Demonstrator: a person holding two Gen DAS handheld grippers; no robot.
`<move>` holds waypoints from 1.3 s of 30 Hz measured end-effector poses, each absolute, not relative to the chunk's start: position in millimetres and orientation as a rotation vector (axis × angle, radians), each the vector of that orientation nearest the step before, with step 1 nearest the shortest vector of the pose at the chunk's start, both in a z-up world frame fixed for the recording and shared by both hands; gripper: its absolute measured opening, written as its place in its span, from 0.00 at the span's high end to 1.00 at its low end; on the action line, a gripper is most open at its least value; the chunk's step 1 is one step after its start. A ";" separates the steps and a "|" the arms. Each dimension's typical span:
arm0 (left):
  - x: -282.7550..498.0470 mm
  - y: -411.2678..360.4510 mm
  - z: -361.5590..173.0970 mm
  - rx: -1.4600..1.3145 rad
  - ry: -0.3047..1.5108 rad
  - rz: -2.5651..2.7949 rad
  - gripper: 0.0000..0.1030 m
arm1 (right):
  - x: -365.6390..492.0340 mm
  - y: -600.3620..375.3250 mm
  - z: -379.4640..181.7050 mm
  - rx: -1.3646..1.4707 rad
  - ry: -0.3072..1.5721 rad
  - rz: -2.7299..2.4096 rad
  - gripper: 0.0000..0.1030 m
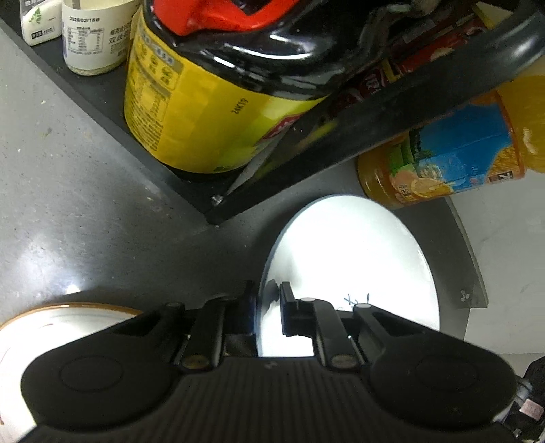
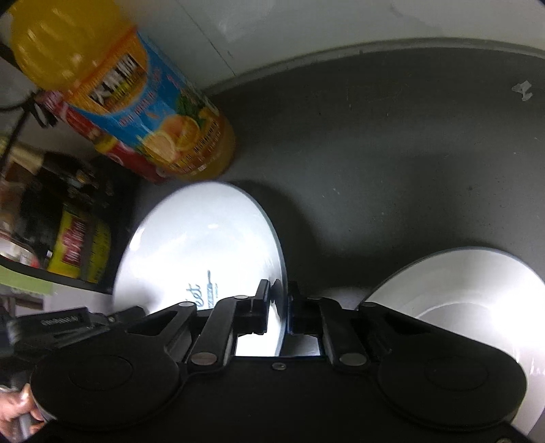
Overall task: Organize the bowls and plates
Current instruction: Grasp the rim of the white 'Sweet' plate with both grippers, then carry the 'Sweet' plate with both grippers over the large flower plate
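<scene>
A white plate with a thin dark rim [image 1: 351, 259] lies on the dark grey counter, and both grippers hold it by opposite edges. In the left wrist view my left gripper [image 1: 267, 303] is shut on the plate's left rim, one finger on each face. In the right wrist view the same plate [image 2: 204, 245], with blue lettering on it, has my right gripper [image 2: 281, 303] shut on its right rim. A white bowl [image 2: 470, 293] sits on the counter just right of the right gripper. A gold-rimmed white dish [image 1: 51, 320] shows at the lower left of the left wrist view.
A black rack [image 1: 265, 191] stands just behind the plate, holding a yellow-labelled dark bottle [image 1: 190, 112] and white jars [image 1: 92, 37]. An orange juice bottle [image 2: 150, 112] stands close behind the plate. A pale wall [image 2: 306, 24] borders the counter. A hand [image 2: 13, 414] shows at the lower left.
</scene>
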State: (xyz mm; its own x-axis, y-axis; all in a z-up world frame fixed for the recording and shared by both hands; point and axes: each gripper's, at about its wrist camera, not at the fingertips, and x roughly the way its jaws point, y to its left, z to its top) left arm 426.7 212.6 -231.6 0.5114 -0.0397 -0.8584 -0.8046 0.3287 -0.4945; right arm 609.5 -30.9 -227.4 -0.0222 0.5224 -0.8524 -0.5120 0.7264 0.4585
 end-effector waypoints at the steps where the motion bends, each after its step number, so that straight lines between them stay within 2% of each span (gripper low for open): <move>1: 425.6 213.3 -230.3 -1.141 0.917 0.600 0.89 | 608.9 -32.4 -223.4 0.018 1.354 0.830 0.95; 19: 389.5 221.7 -195.6 -1.138 0.874 0.501 0.92 | 577.8 -54.6 -190.5 0.135 1.295 0.805 0.95; 39: 287.4 225.8 -166.2 -1.092 0.880 0.444 0.92 | 472.9 -65.3 -171.4 0.238 1.269 0.774 0.94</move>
State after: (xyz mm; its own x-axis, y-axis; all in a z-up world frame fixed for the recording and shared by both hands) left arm 287.4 225.8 -166.2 0.5959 -0.0999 -0.7968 -0.7000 0.4217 -0.5763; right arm 472.9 -65.3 -171.4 0.0893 0.6375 -0.7652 -0.3884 0.7298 0.5627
